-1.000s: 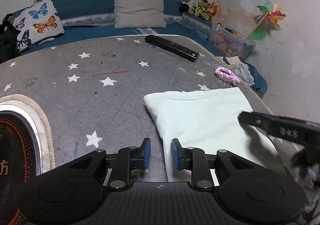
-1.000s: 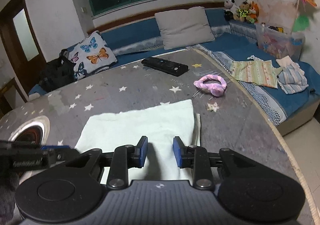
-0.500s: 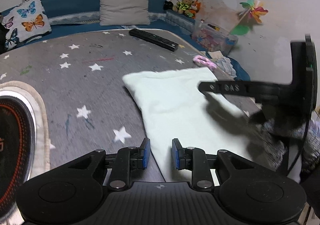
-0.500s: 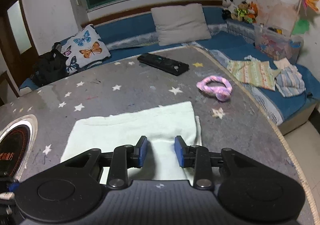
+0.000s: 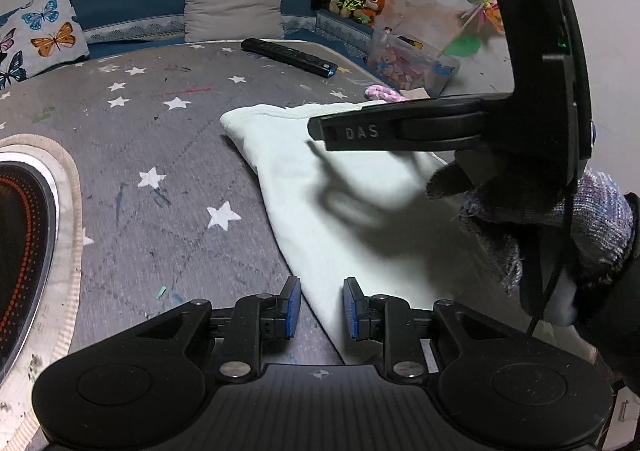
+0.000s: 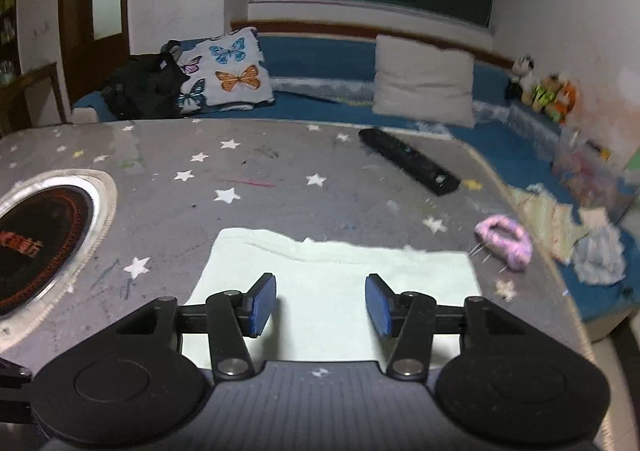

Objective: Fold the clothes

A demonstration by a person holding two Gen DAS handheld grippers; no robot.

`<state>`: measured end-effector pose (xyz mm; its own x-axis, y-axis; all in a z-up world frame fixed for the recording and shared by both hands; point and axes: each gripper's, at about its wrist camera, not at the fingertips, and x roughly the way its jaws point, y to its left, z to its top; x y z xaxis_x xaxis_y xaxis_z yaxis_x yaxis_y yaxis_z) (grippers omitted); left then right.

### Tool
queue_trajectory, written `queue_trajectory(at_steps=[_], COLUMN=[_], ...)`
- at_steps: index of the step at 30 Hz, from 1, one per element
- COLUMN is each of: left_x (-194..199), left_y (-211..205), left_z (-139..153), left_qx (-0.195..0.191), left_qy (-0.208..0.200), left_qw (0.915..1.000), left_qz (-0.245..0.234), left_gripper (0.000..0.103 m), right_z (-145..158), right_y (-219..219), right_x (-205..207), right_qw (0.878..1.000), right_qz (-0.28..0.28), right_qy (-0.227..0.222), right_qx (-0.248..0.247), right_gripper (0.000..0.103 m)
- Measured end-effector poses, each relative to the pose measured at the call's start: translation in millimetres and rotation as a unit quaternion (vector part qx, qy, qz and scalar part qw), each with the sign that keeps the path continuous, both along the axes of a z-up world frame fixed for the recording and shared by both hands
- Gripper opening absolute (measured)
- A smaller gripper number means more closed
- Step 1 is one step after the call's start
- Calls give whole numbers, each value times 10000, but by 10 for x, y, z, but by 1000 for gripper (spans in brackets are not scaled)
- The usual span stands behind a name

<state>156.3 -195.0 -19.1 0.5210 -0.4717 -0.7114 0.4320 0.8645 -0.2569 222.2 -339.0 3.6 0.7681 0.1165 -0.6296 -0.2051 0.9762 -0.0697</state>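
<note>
Grey star-printed cloth covers a large table (image 6: 280, 155), and at its far left a round black-and-red cooktop (image 6: 44, 235) is sunk into the surface. Moving right, the left gripper (image 5: 318, 307) hovers low with its blue pads a narrow gap apart, holding nothing, straddling the near left edge of a pale mint-green fabric garment (image 5: 340, 187). That garment lies flat as a neat rectangle near the table's front edge, with doubled layers showing along its far hem. Above its middle, the right gripper (image 6: 320, 303) hangs with pads wide apart and empty, gripped by a hand in a knitted glove (image 5: 560, 219). Further right lie a long black remote control (image 6: 408, 167) and a fluffy pink headband (image 6: 506, 241).

The garment looks partly or fully folded; whether another fold is due cannot be settled. Any further fold would call for both grippers to pinch one edge and carry it evenly across.
</note>
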Motion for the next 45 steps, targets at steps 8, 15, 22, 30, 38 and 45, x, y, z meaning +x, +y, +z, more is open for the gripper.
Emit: queue_trajectory(at_steps=[8,15,22,30,38,45], left_x=[-77,-166,-254,-414,-624,-800], left_y=[33,85,163,299,423,478], left_z=[3,4,19,31,58,117], left_qx=[11,68,193,326,315,304], left_qy=[-12,-60,-86,-99,-174,-335], left_qw=[10000,10000,9998,9994,9991,9985], left_qz=[-11,0,12,77,239,306], left_gripper=[25,25,24,23,51,76], right_z=[-43,-116,-226,-250,-210,-204], right_y=[-513,-909,-1023,-901,-789,-642], right_x=[-274,-729,-1164,-1579,-1840,-1961], right_qw=[9978,9924,9870,9906,9898,9898], right_qz=[-514,-874,-1089,-943,-838,-780], right_qy=[171,285,325,293,258,126], right_qx=[391,821,1138,948,1126,1186], right_gripper=[51,51,50,50,60,76])
